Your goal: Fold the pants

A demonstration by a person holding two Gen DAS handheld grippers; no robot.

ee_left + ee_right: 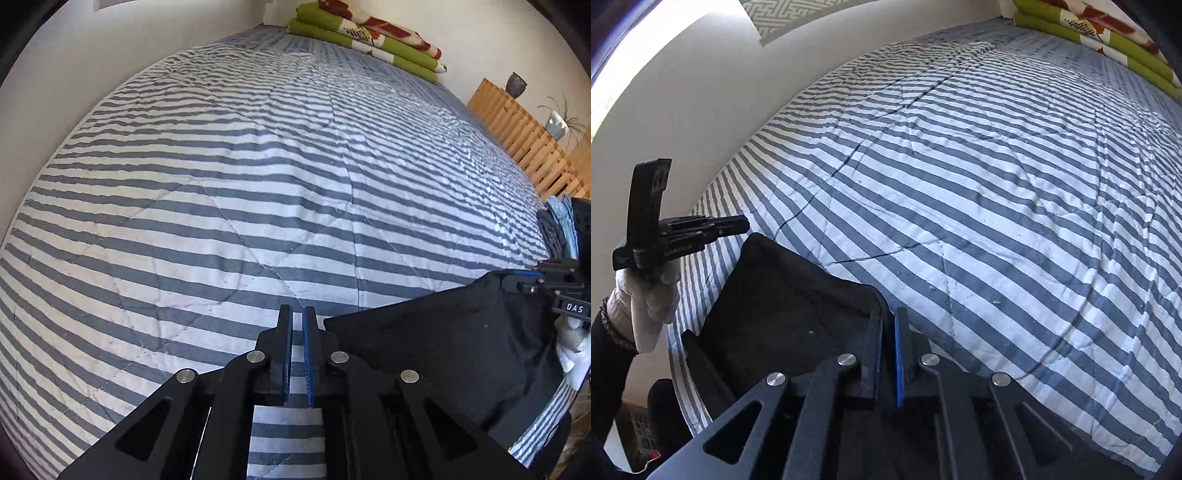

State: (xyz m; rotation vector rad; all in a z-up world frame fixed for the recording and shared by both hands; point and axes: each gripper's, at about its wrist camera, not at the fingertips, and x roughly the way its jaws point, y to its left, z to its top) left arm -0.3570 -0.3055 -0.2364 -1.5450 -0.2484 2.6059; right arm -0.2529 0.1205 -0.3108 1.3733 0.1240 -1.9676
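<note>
The black pants (443, 354) lie folded flat at the near edge of the bed, also in the right wrist view as a dark slab (783, 302). My left gripper (297, 321) hovers just left of the pants' corner, shut to a thin slit with only striped cover showing through it. From the right wrist view the left gripper (744, 223) is held by a white-gloved hand (653, 295) just above the pants' far corner, not touching it. My right gripper (888, 317) is shut to a slit at the other corner; the cloth lies against its left finger's outer side.
A blue-and-white striped quilt (240, 177) covers the whole bed. Folded green and red blankets (369, 37) are stacked at the far end. A small pile of folded clothes (557, 229) sits at the right edge, beside a wooden slatted rack (524, 136). A white wall (701, 103) runs along the left.
</note>
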